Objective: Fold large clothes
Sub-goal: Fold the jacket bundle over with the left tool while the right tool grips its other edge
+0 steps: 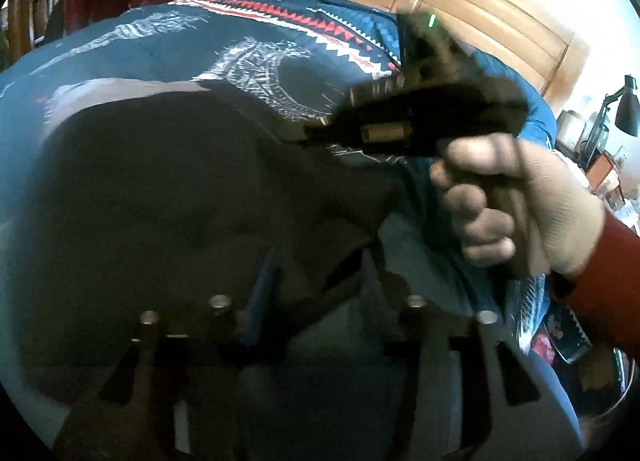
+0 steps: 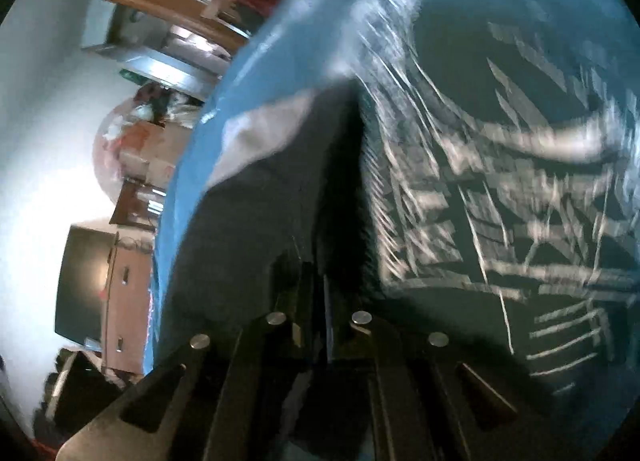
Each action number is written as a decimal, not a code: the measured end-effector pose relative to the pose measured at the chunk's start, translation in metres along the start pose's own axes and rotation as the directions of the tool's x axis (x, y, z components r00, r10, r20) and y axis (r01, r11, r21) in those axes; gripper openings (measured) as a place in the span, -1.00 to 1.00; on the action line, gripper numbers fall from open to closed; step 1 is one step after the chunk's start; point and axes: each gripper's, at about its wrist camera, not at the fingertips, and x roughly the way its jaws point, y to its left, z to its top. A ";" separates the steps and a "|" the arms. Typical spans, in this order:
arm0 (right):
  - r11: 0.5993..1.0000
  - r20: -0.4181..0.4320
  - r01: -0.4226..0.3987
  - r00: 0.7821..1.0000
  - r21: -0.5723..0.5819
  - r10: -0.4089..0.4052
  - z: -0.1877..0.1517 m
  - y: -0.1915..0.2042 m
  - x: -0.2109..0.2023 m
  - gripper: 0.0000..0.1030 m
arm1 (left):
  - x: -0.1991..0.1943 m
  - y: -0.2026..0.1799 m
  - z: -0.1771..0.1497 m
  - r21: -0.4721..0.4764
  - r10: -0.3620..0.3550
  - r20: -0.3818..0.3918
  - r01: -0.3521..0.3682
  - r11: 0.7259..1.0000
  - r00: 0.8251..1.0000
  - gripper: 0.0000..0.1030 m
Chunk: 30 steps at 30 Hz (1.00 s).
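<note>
Left wrist view: dark garment [image 1: 192, 189] spread over the blue patterned bedspread [image 1: 248, 45]. Left gripper [image 1: 316, 285] jaws stand apart with cloth bunched between them; probably loose, can't tell for sure. Only this view shows the gloved hand [image 1: 520, 205] holding the right gripper [image 1: 400, 129]. Right wrist view, heavily blurred: jaws clenched on a fold of the garment, a pale inner lining [image 2: 260, 141] exposed at its edge.

garment [image 1: 180, 181]: matt dark cloth | wardrobe [image 1: 460, 1]: smooth wood
</note>
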 end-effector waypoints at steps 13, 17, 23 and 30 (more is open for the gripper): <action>0.998 -0.082 -0.064 0.995 -0.028 0.062 -0.059 0.019 -0.035 0.01 | -0.073 0.081 -0.061 -0.096 0.275 0.054 -0.269 0.958 0.960 0.44; 0.998 -0.065 -0.026 0.998 -0.063 0.022 -0.070 0.032 -0.028 0.01 | -0.048 0.090 -0.046 -0.115 0.279 0.056 -0.271 0.956 0.959 0.44; 0.993 -0.041 0.035 0.998 -0.111 -0.040 -0.080 0.044 -0.030 -0.91 | -0.026 0.102 -0.034 0.003 0.354 -0.004 -0.354 0.935 0.935 0.23; 0.992 -0.053 0.069 0.996 -0.104 -0.075 -0.093 0.024 -0.029 -0.93 | -0.040 0.101 -0.068 0.166 0.430 -0.053 -0.416 0.894 0.901 0.14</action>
